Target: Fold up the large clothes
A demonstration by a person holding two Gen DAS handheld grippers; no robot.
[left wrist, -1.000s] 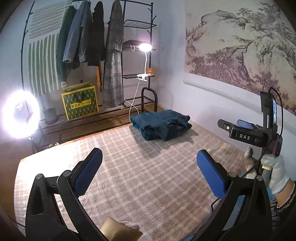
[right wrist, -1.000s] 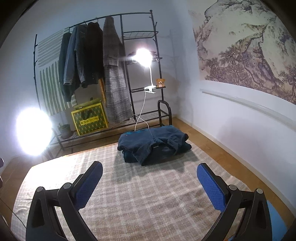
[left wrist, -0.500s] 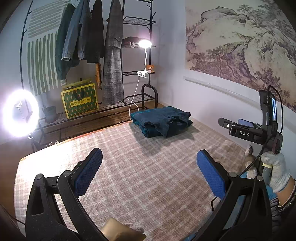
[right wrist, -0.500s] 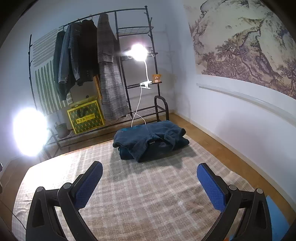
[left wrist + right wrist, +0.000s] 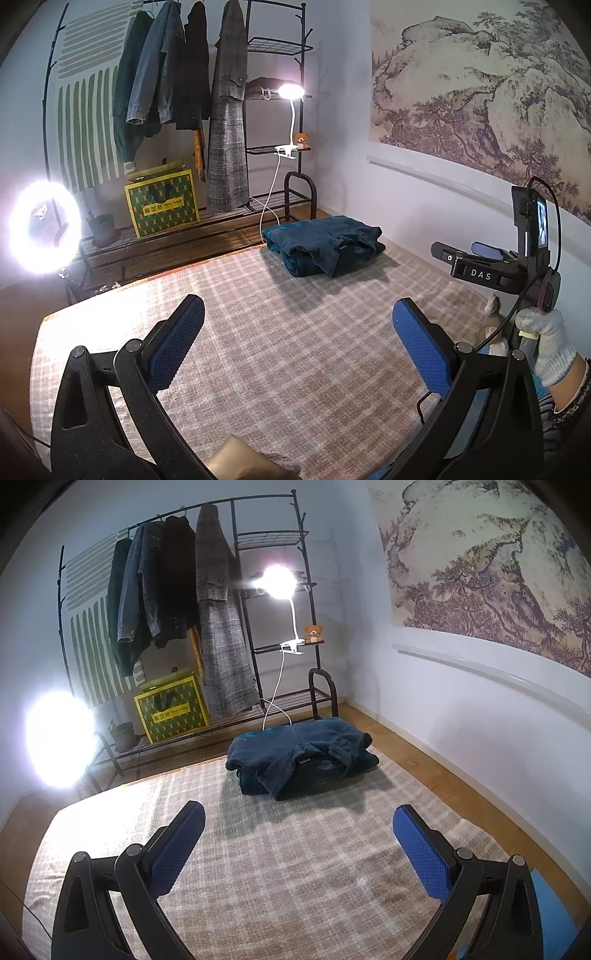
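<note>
A dark blue garment [image 5: 325, 245] [image 5: 301, 755] lies folded into a thick bundle at the far edge of a checked beige rug [image 5: 280, 343] [image 5: 288, 853]. My left gripper [image 5: 295, 343] hovers open over the rug's near part, well short of the bundle, nothing between its blue pads. My right gripper [image 5: 297, 845] is open too, empty, aimed at the bundle from a distance. In the left wrist view the right gripper's body [image 5: 498, 266] shows at the right edge, held by a gloved hand [image 5: 546, 339].
A black clothes rack [image 5: 207, 627] with hanging coats stands behind the rug, with a yellow-green bag [image 5: 162, 206], a potted plant [image 5: 101, 229], a clip lamp [image 5: 279, 583] and a teddy bear [image 5: 314, 633]. A ring light [image 5: 44, 225] glares at left. White wall at right.
Both views have shifted slightly: the folded garment sits a little lower and farther off in the frames. Both grippers stay open and empty.
</note>
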